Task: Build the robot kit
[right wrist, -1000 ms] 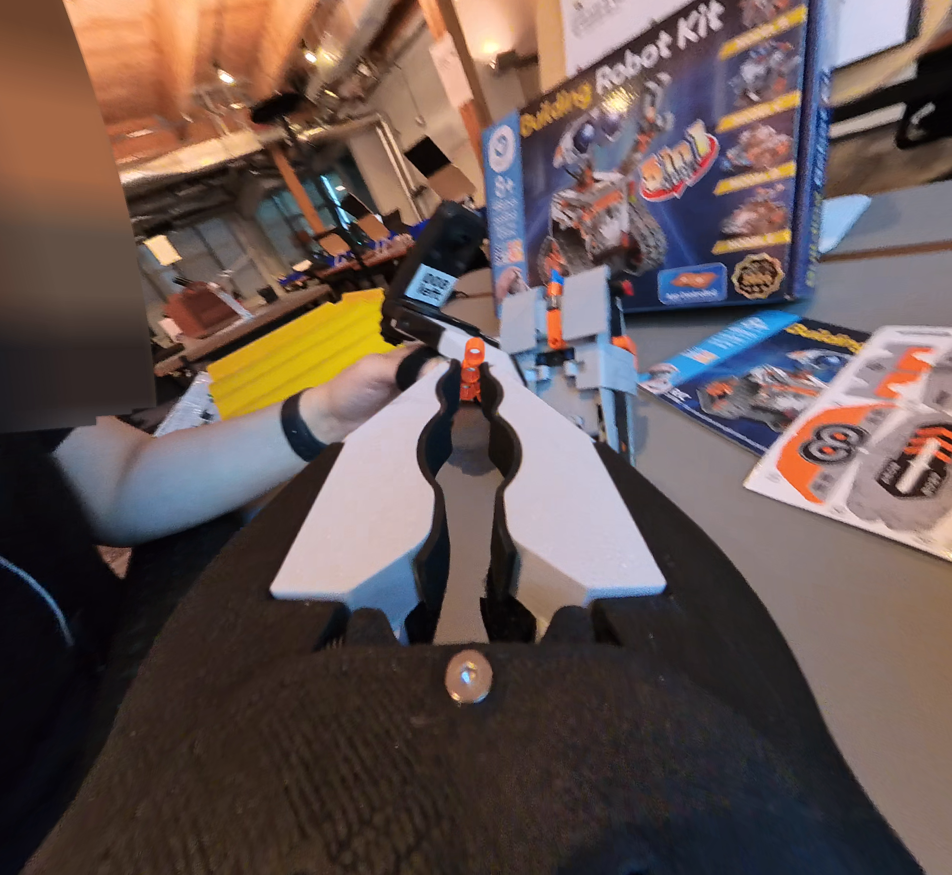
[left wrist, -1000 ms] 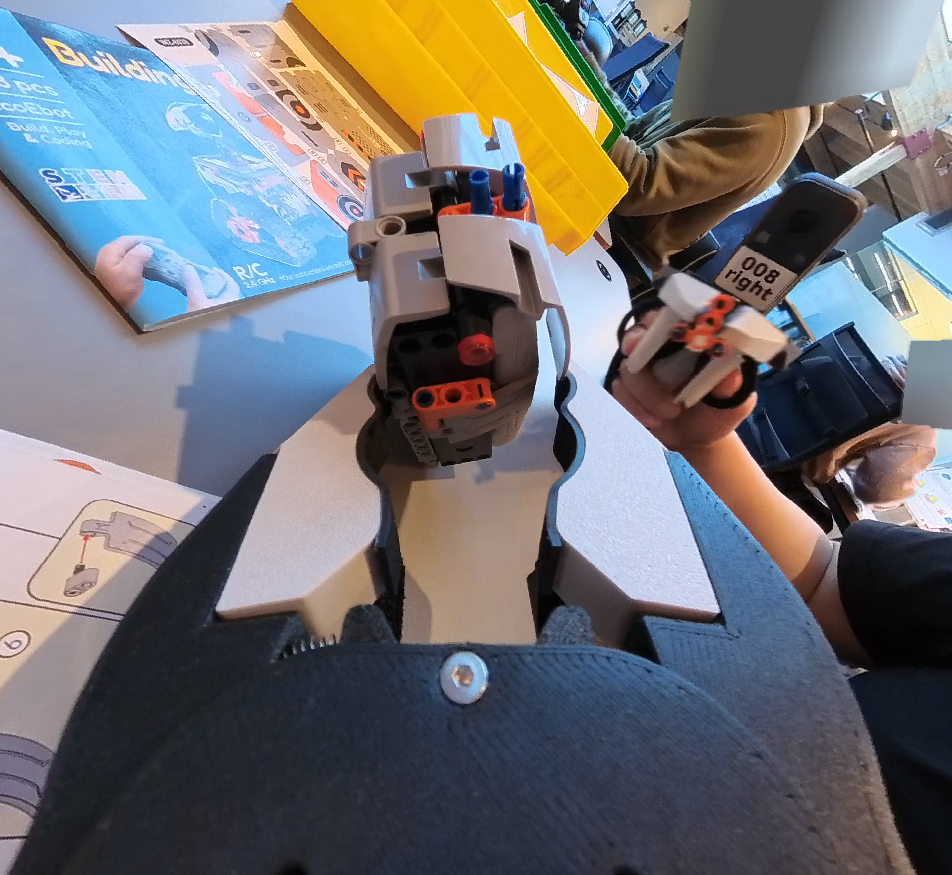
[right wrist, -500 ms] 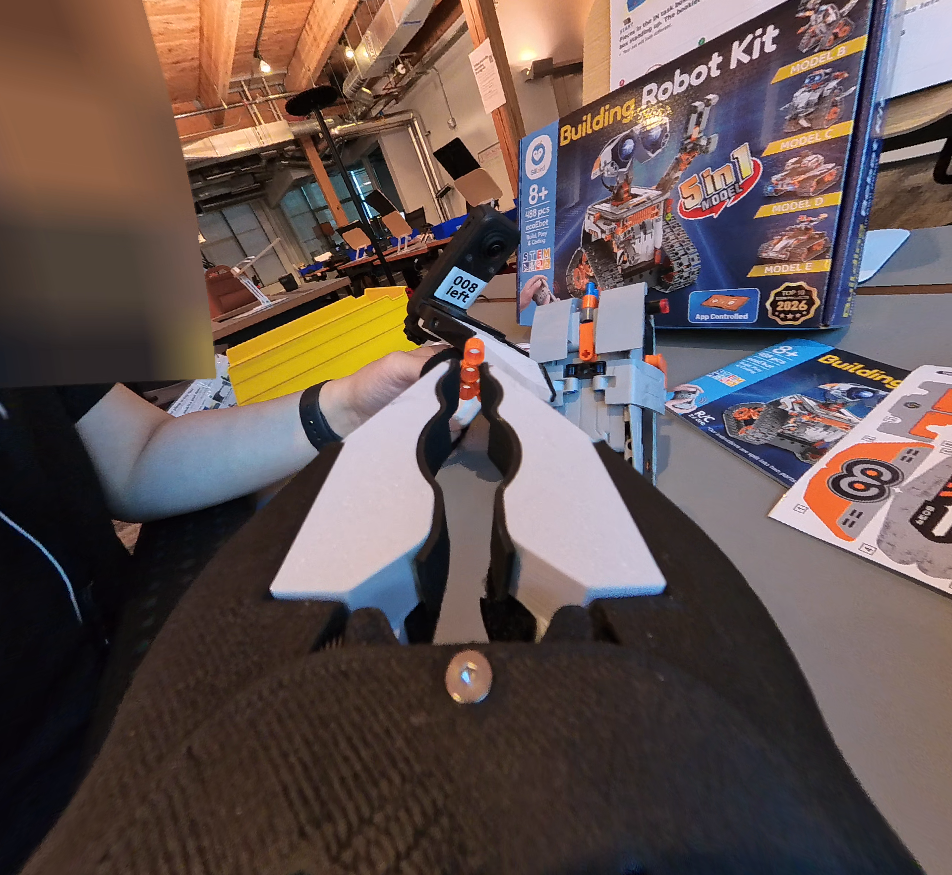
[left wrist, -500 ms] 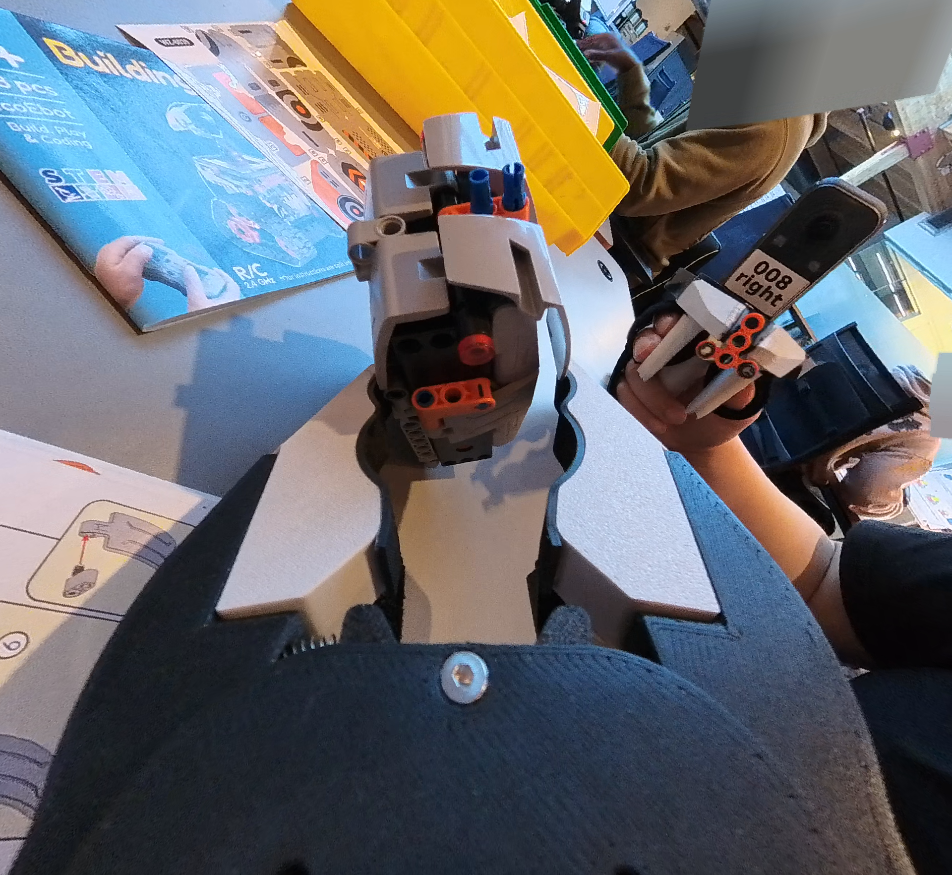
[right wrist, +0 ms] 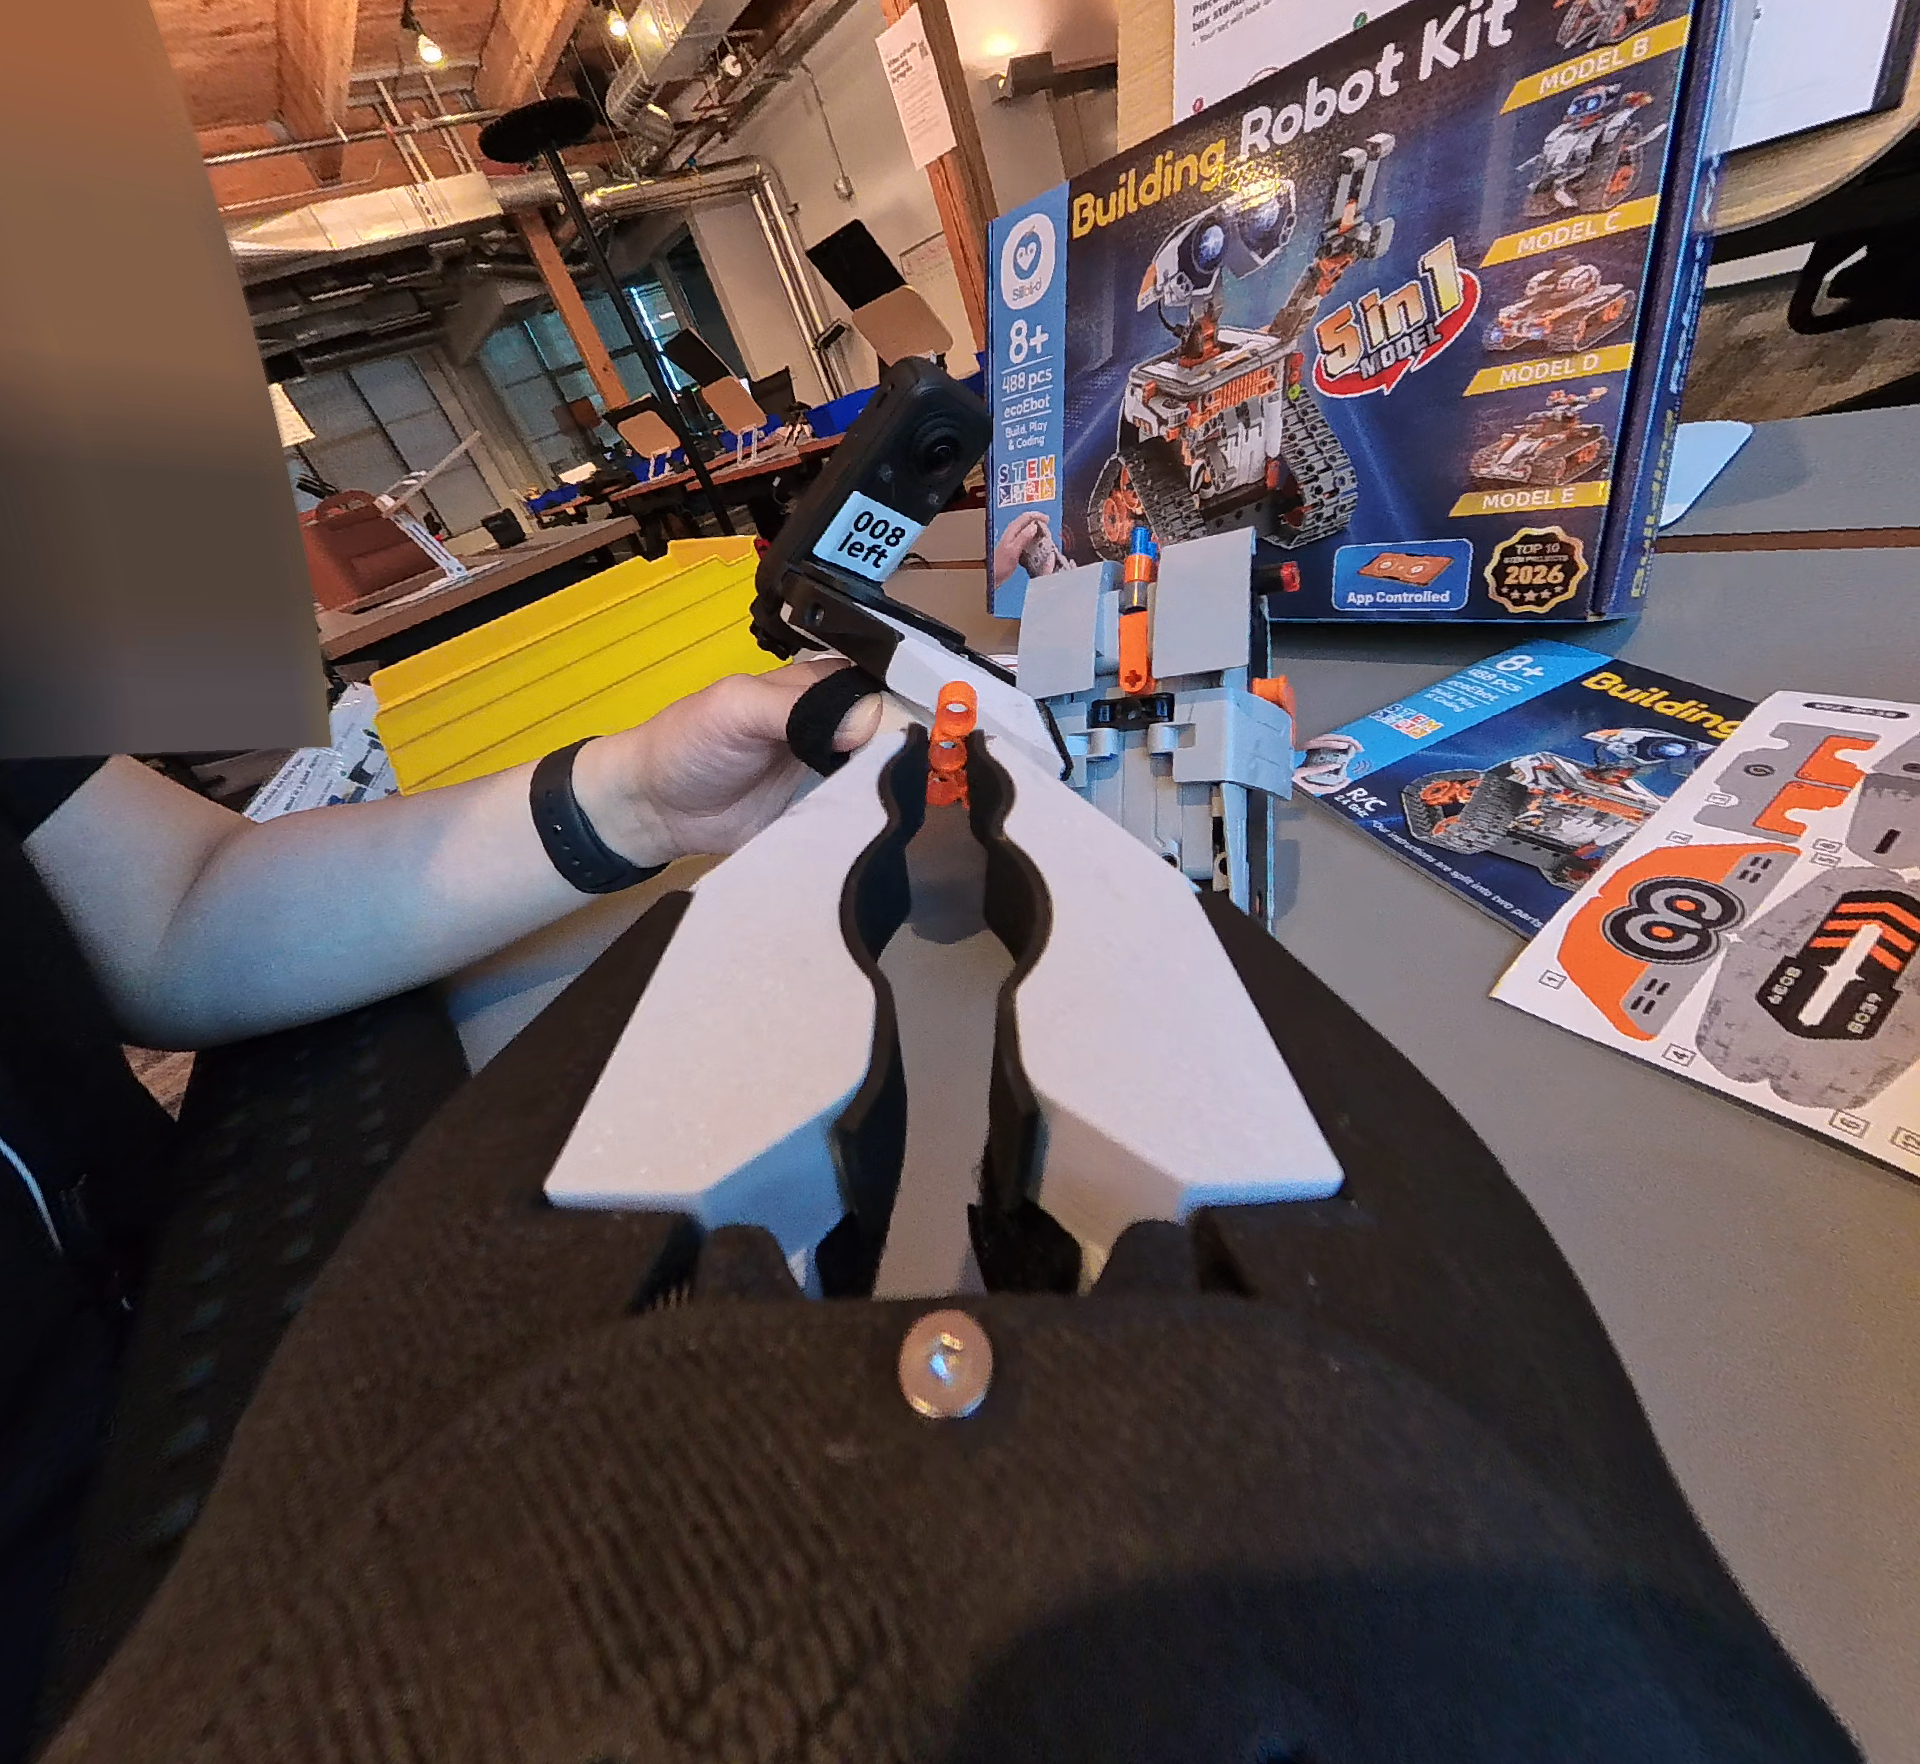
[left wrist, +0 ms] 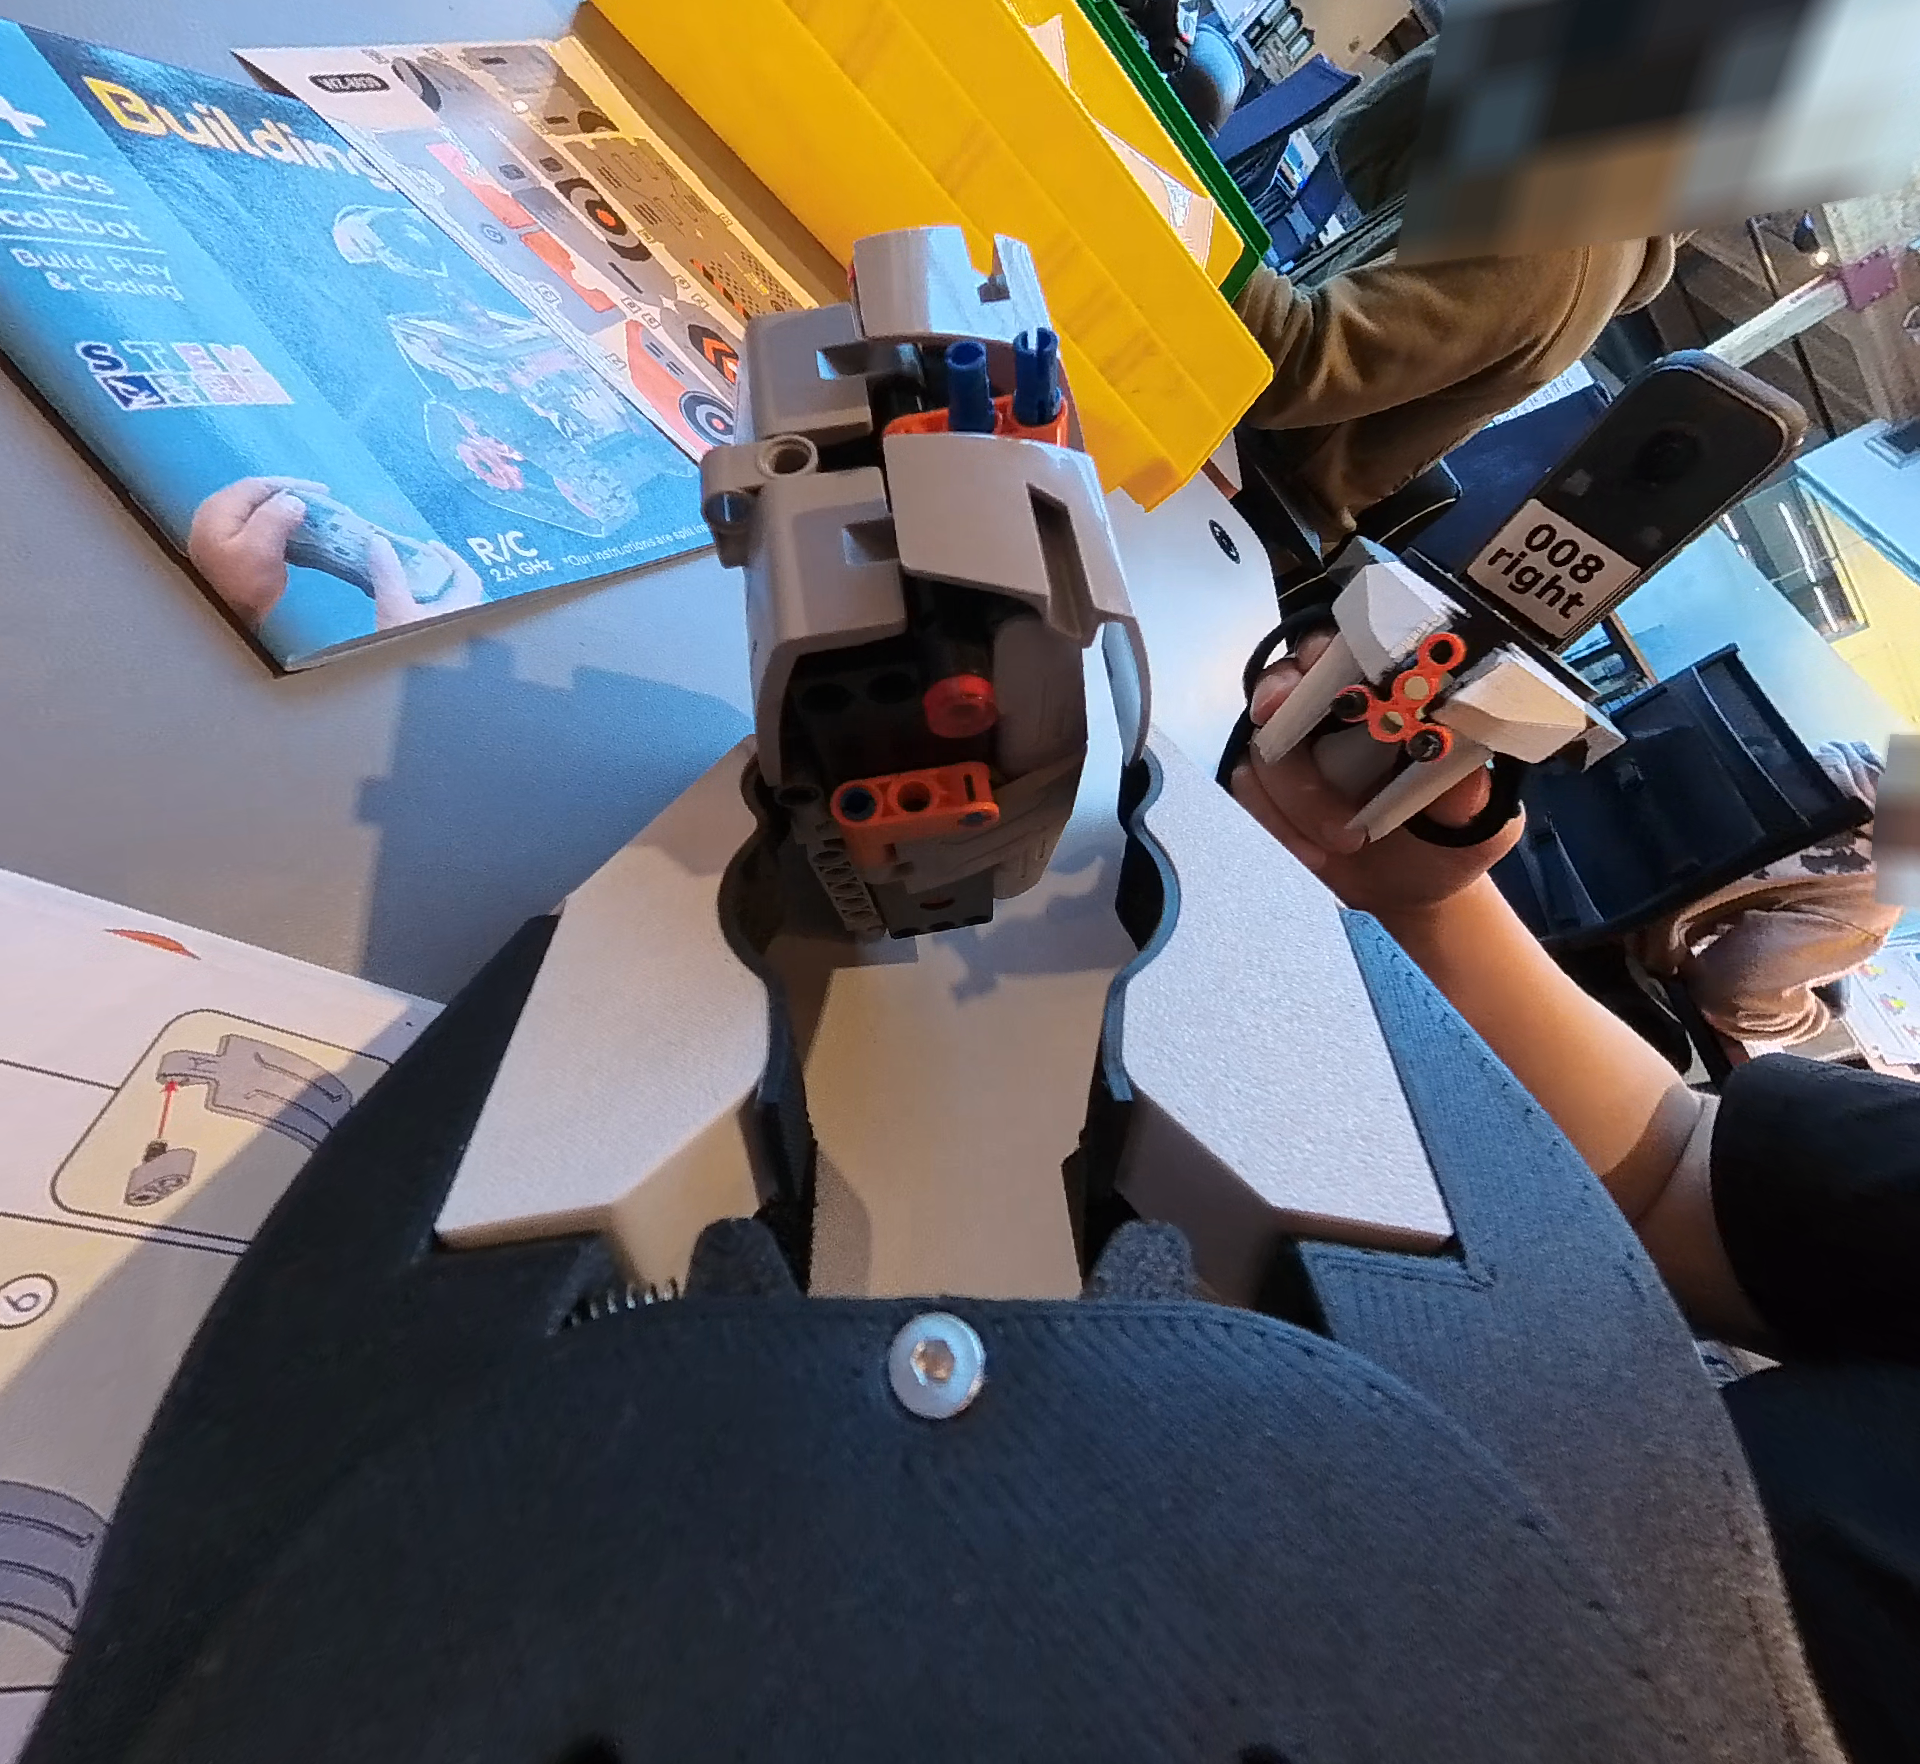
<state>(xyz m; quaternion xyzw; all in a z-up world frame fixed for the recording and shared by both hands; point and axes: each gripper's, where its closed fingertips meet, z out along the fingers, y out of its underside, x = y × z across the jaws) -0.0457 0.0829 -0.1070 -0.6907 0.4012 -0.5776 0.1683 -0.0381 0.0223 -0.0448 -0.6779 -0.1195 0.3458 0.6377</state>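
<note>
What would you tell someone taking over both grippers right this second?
Left gripper: shut on the grey brick model, holding its lower end, its top pointing away over the grey table.
Right gripper: shut on a small orange brick piece, held in the air beside the model, not touching it.
Nearby: blue booklet and sticker sheet lie flat on the table, yellow bin behind them, kit box standing upright.
Done: both things are gripped. Left: the orange piece is not yet on the model.
</note>
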